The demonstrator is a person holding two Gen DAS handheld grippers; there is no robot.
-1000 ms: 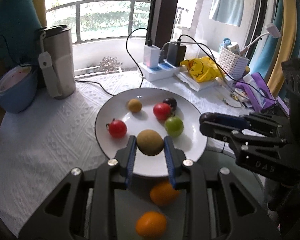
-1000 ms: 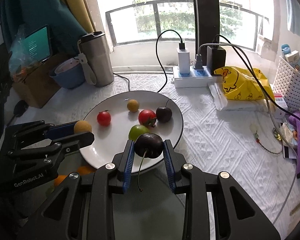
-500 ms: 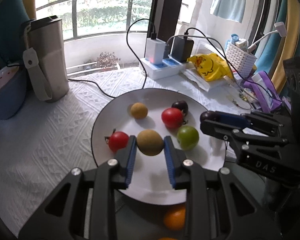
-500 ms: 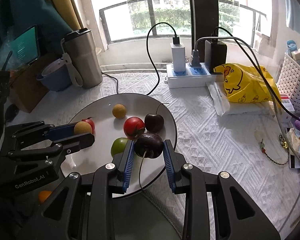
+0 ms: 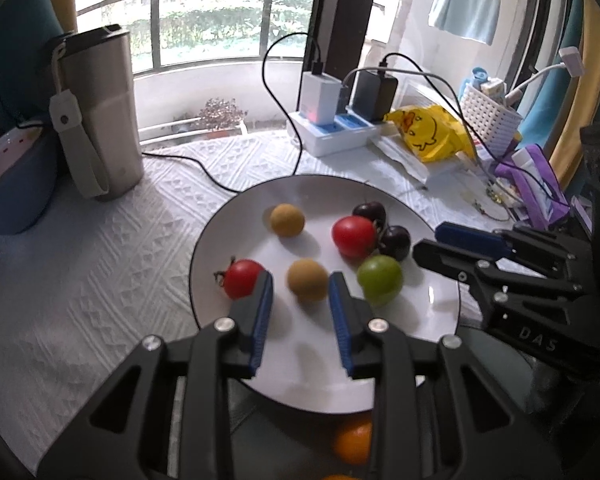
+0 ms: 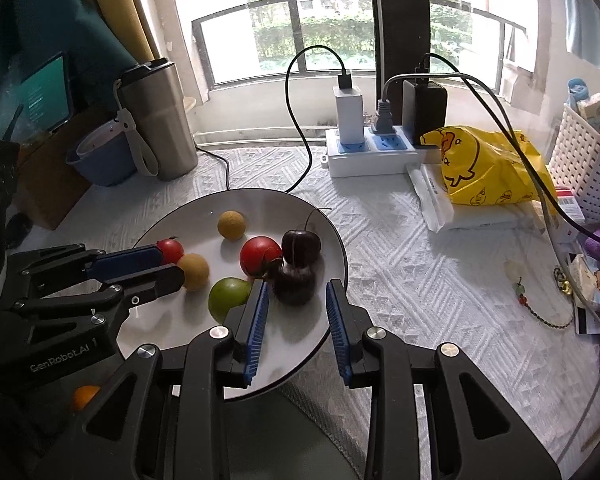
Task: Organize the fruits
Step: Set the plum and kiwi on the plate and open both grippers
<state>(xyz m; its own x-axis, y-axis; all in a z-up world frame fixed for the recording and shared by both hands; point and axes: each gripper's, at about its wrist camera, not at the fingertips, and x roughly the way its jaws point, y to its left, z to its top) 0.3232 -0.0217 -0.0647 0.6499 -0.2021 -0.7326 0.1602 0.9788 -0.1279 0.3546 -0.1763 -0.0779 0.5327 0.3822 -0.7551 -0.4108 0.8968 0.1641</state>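
Note:
A white plate [image 5: 420, 320] holds two red tomatoes [image 5: 242, 284], a green fruit [image 5: 380, 280], a brown fruit [image 5: 287, 220] and a dark cherry [image 5: 370, 212]. My left gripper [image 5: 299, 284] hovers low over the plate and its jaws are opening. A second brown fruit [image 5: 307, 280] lies blurred between the pads, with a gap on its left side. My right gripper [image 6: 294, 292] stands open over the plate's right part. A blurred second dark cherry [image 6: 294, 286] sits just past its tips, clear of both pads.
A steel tumbler [image 5: 100, 120] and a blue bowl [image 5: 8, 184] stand at the back left. A power strip [image 5: 332, 136] with cables, a yellow bag [image 5: 424, 136] and a white basket [image 5: 488, 116] crowd the back right. An orange [image 5: 352, 440] lies below the plate's near rim.
Both grippers came forward and down over the plate. The brown fruit and the dark cherry, held tight before, have slipped out of the pads toward the plate.

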